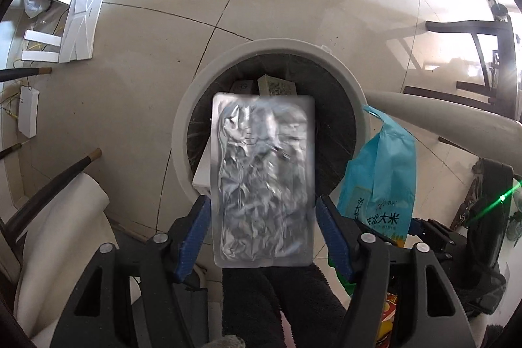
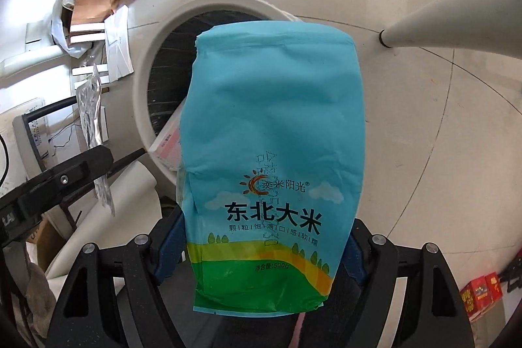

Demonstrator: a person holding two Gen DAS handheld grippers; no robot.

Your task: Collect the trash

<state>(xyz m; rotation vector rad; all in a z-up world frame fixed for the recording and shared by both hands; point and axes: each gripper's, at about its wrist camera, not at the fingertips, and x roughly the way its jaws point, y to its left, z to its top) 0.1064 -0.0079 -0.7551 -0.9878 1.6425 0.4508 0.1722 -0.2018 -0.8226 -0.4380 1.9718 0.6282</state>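
The right gripper [image 2: 264, 250] is clamping a blue rice bag [image 2: 270, 132] reading "东北大米" while the left gripper [image 1: 262, 234], jaws spread, is framing a crinkled silver foil pouch [image 1: 262, 181], both hanging over the white bin [image 1: 182, 126].

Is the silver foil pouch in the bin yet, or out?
Out. The foil pouch hangs between the left gripper fingers, above the bin opening.

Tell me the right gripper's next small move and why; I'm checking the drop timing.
Probably open the right gripper so the blue rice bag falls. It hangs between the fingers, pointing down over the mouth of the white bin. The left gripper has its silver pouch over the same bin.
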